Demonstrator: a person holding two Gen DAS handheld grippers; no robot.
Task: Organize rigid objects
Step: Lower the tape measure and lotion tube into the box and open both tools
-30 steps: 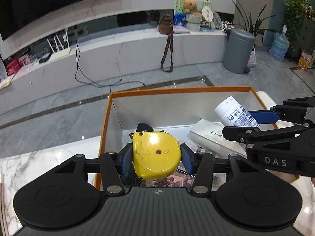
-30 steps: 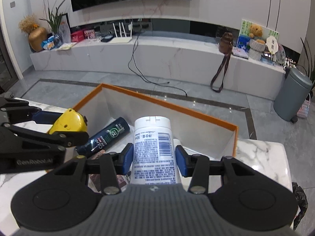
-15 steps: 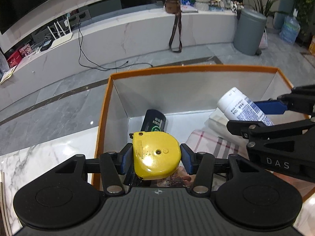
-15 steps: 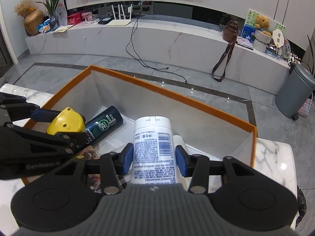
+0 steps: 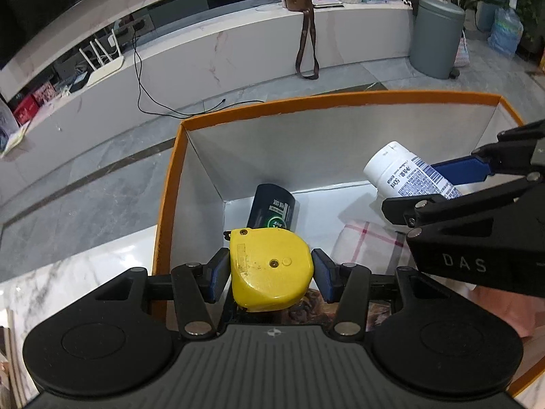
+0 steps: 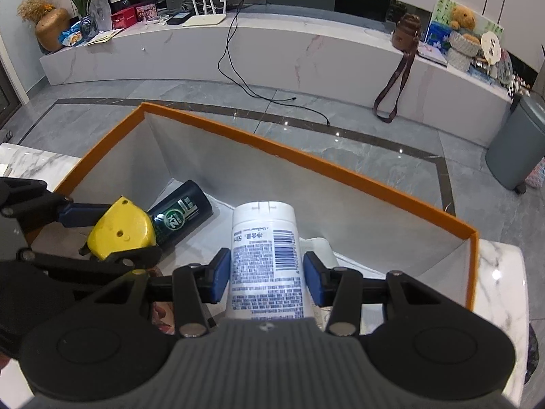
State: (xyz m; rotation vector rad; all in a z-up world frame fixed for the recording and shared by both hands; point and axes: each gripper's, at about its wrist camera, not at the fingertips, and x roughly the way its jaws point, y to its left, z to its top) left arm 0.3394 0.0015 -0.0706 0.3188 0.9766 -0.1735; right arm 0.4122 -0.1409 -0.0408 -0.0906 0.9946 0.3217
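My left gripper (image 5: pixel 270 274) is shut on a yellow tape measure (image 5: pixel 269 269) and holds it over the near left part of an orange-rimmed box (image 5: pixel 340 97). My right gripper (image 6: pixel 265 274) is shut on a white labelled bottle (image 6: pixel 265 259) and holds it over the box's right part. Each gripper shows in the other's view: the left gripper (image 6: pixel 102 235) with the tape measure (image 6: pixel 121 228), and the right gripper (image 5: pixel 453 184) with the bottle (image 5: pixel 405 173). A dark green-labelled bottle (image 5: pixel 272 206) lies on the box floor; the right wrist view shows it (image 6: pixel 180 213) too.
A white checked cloth (image 5: pixel 371 242) and a printed picture (image 5: pixel 308 310) lie in the box. The box stands on a white marble table (image 5: pixel 78 269) near its far edge. Beyond lie a grey tiled floor, a long white bench and a grey bin (image 5: pixel 436 37).
Both grippers have moved forward and tilted down over the box, still holding their objects. More of the box floor and the dark bottle now shows.
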